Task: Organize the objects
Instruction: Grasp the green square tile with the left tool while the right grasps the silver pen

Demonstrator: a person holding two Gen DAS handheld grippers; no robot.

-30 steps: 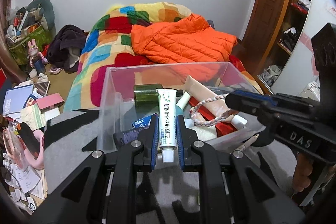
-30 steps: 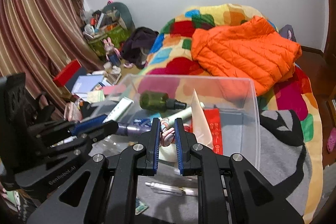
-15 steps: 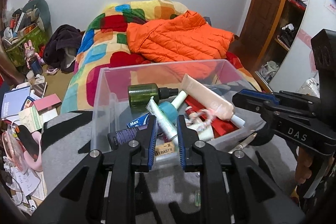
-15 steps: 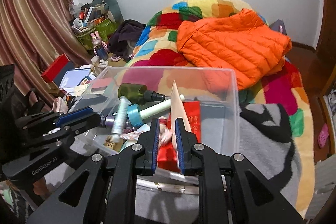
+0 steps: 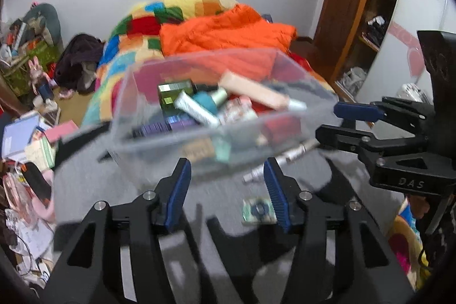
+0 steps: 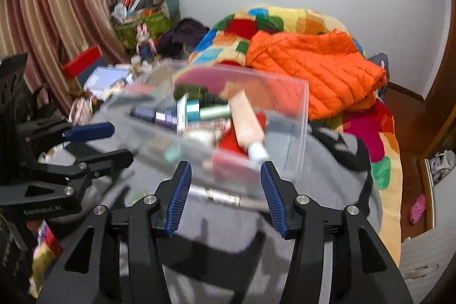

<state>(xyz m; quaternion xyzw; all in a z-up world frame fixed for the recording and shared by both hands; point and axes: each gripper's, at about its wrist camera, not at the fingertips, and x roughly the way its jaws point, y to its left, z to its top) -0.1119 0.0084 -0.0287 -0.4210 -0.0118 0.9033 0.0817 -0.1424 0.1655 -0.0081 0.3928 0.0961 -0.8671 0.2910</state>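
Standing half open with nothing between the pads, the left gripper [image 5: 226, 191] and right gripper [image 6: 225, 194] have just been opening; both are held short of the clear bin [image 5: 142, 93], which rests on the grey blanket [image 5: 216, 221]. A pen [image 6: 225, 197] and a small packet [image 5: 258, 210], left loose on the blanket just outside the bin, could be knocked aside by either gripper. "DAS" is legible on the right gripper's body; the packet's print is apparently blurred beyond reading.
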